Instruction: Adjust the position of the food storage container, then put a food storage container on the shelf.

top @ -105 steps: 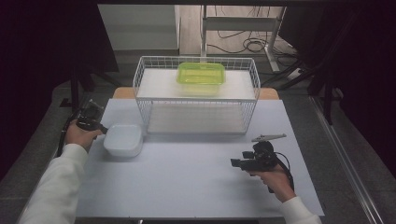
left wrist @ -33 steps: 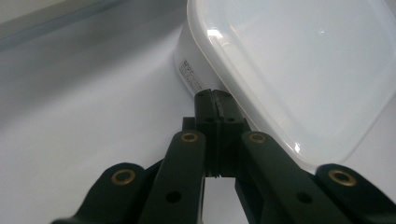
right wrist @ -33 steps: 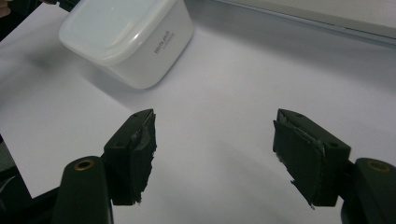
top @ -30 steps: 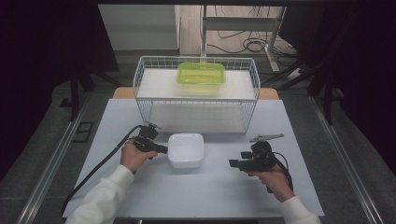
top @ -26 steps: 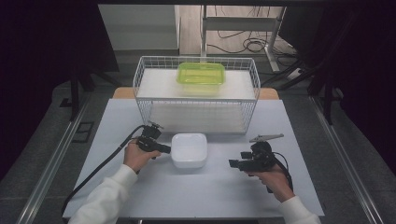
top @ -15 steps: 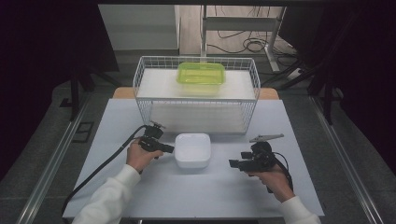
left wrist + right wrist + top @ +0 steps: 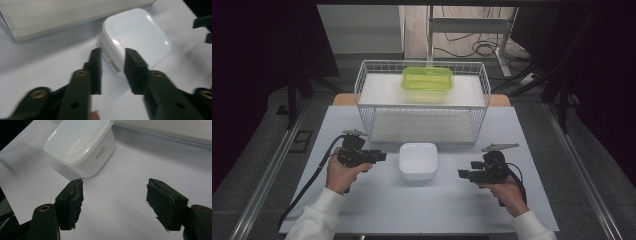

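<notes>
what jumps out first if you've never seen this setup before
A white tub sits mid-table on the white sheet, between the left gripper and the right gripper. The left one's jaws have just been opening, with nothing gripped between them and the tub just beyond. Behind stands a wire basket holding a green box.

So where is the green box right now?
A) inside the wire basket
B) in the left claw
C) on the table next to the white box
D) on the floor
A: the green lidded box sits inside the white wire basket, behind the white lidded box on the table.
</notes>
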A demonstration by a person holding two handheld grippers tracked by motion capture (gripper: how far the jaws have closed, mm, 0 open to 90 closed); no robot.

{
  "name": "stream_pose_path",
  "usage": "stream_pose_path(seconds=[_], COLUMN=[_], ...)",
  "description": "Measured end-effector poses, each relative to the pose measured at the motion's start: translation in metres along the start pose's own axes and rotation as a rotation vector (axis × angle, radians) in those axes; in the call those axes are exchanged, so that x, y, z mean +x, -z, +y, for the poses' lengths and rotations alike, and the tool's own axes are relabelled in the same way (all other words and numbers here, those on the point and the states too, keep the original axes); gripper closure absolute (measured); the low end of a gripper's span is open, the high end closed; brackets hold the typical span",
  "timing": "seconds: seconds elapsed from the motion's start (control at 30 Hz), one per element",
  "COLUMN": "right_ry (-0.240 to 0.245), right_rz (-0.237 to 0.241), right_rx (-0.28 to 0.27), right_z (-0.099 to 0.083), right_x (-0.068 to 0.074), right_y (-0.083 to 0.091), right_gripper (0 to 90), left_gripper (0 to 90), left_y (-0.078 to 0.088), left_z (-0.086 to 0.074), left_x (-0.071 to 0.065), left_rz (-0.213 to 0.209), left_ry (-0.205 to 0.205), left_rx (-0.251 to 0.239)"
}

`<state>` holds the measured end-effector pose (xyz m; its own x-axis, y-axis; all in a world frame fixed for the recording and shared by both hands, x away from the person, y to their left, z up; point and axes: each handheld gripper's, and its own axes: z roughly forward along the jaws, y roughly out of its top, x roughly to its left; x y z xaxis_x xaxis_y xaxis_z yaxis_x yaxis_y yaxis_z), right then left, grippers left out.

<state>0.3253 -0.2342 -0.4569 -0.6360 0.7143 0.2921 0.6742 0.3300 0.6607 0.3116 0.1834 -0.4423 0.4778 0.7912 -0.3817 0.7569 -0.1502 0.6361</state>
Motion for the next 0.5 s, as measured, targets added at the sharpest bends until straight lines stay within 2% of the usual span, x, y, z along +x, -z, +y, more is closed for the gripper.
stream_pose_path(seconds=[0.07, 0.2, 0.33, 0.5], right_ry=[0.015, 0.045, 0.054, 0.047], right_rz=[0.007, 0.012, 0.003, 0.014], right_rx=[-0.011, -0.037, -0.054, -0.078], right_z=[0.002, 0.01, 0.021, 0.037], right_x=[0.003, 0.014, 0.024, 0.032], right_y=[0.001, 0.003, 0.003, -0.001], right_gripper=[27.7, 25.5, 24.8, 24.3], left_gripper=[52.6, 43.2, 39.7, 36.8], left_y=[0.002, 0.006, 0.002, -0.003], left_z=[-0.001, -0.001, -0.003, -0.005], left_x=[-0.002, -0.002, -0.001, 0.002], left_rz=[0.005, -0.008, -0.021, -0.033], left_ry=[-0.001, 0.006, 0.005, 0.014], left_rx=[0.005, -0.017, -0.007, 0.016])
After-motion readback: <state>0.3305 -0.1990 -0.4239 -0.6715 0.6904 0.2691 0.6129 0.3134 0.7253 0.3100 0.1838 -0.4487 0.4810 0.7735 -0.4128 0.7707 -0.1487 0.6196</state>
